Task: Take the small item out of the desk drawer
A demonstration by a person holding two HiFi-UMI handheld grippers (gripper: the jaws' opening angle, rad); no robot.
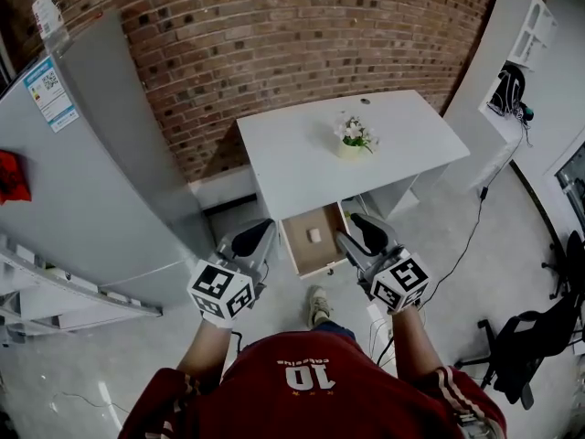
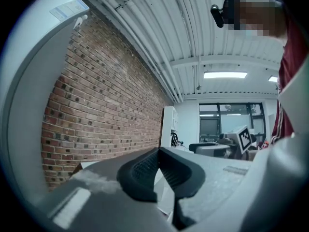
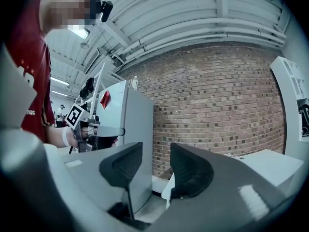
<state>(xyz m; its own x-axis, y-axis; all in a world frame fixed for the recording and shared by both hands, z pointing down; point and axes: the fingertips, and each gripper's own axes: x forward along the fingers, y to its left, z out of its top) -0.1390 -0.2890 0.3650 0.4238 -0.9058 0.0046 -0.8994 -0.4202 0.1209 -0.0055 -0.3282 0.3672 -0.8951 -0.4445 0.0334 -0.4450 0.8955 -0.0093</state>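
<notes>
A white desk (image 1: 302,154) stands against the brick wall, and its drawer (image 1: 294,250) is pulled out below the front edge. A small pale item (image 1: 313,235) lies inside the drawer. My left gripper (image 1: 249,239) hovers just left of the drawer, and its fingertips touch (image 2: 158,151) with nothing held. My right gripper (image 1: 355,230) hovers just right of the drawer, level with the item. Its jaws stand apart (image 3: 157,151) with nothing between them. Both grippers point up toward the wall, so neither gripper view shows the drawer.
A small potted flower (image 1: 353,139) sits on the desk top. A tall grey cabinet (image 1: 101,181) stands at the left, a white shelf unit (image 1: 526,26) at the right. A black office chair (image 1: 530,346) and a floor cable (image 1: 466,245) are further right. The person's shoe (image 1: 317,305) is under the drawer.
</notes>
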